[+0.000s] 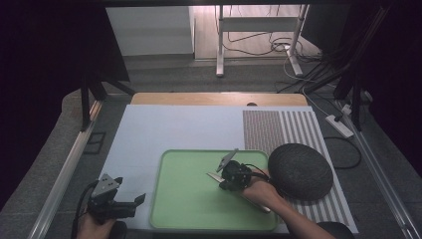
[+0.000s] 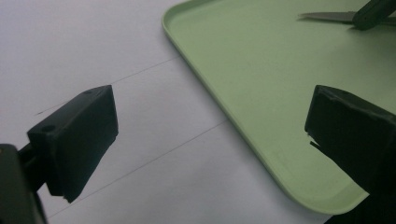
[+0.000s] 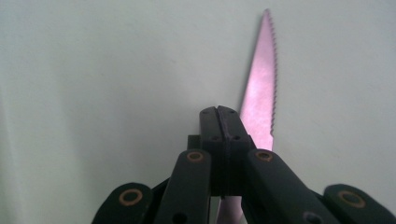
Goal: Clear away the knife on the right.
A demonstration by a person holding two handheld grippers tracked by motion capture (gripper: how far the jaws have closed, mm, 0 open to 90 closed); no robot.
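Note:
A serrated table knife (image 1: 214, 176) (image 3: 261, 84) lies on the pale green tray (image 1: 199, 151), blade pointing left. My right gripper (image 1: 220, 181) (image 3: 224, 114) is shut, jaws pressed together right over the knife. The blade runs out past the jaws' right side and the handle (image 1: 259, 204) passes under the hand. Whether the jaws touch the knife is unclear. My left gripper (image 1: 130, 191) (image 2: 210, 126) is open with nothing between its jaws, low over the white mat beside the tray's (image 2: 261, 93) front left corner. The knife tip (image 2: 327, 16) and right gripper (image 2: 371, 11) show farther off.
A dark grey domed object (image 1: 300, 172) sits just right of the tray, close to my right hand. Behind it lies a striped and dotted patterned mat (image 1: 278, 129). The white mat (image 1: 164, 124) covers the table's left and back. A power strip (image 1: 339, 125) lies off the right edge.

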